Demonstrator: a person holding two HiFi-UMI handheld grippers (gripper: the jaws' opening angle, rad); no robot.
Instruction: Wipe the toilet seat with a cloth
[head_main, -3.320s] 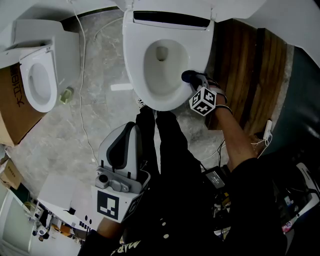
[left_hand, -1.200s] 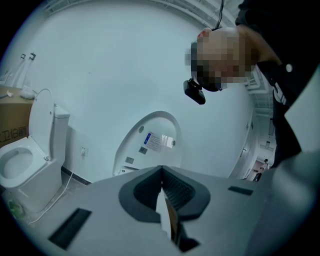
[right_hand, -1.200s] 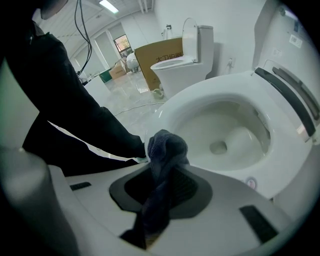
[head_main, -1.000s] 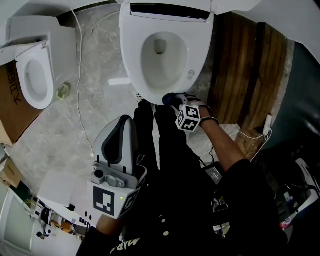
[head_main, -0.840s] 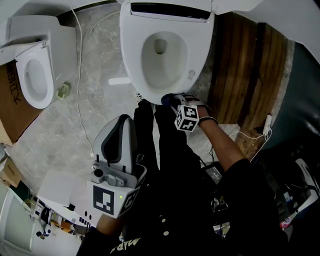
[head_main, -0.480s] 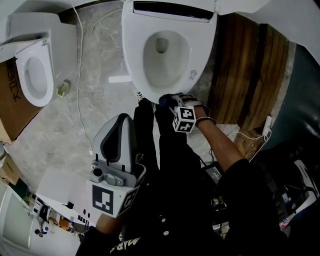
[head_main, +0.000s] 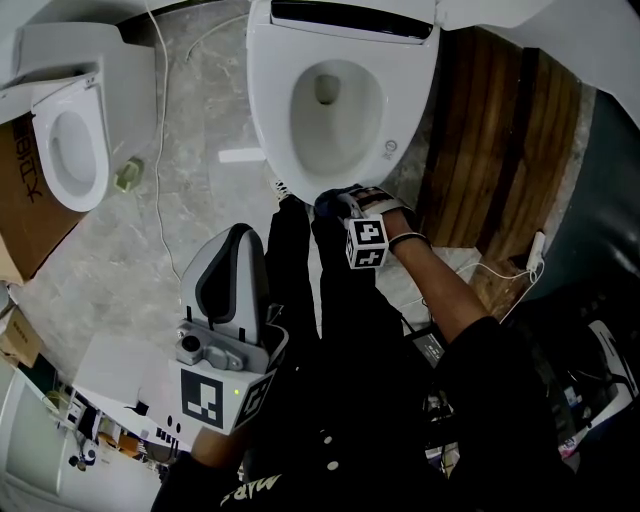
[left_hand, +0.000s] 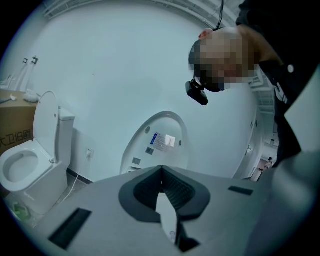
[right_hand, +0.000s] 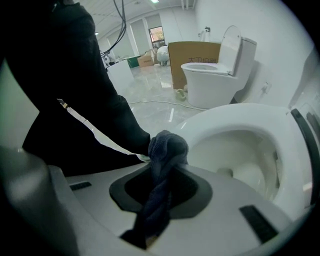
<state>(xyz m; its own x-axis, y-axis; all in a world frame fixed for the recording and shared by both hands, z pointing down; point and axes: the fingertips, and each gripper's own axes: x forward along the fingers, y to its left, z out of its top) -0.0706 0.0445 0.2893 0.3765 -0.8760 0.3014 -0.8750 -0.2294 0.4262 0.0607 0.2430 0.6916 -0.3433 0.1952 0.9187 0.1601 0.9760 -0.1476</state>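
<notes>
The toilet seat (head_main: 268, 110) lies down at the far middle, and the dark cloth (right_hand: 168, 144) sits bunched against its near rim, pinched tight between the jaws of the right gripper (right_hand: 162, 172). Wiping looks under way along the front edge (the left side seems next), which calls for a steady pressed sweep. The left gripper (left_hand: 161, 175) is idle at the near left, jaws together on nothing

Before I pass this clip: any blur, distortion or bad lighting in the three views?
Head view: sharp, evenly lit, edges bowed. Left gripper view: strong fisheye, bluish cast, mosaic patch near the top. Right gripper view: dark corners, black clothing swallows the left, cloth and toilet seat sharp.
</notes>
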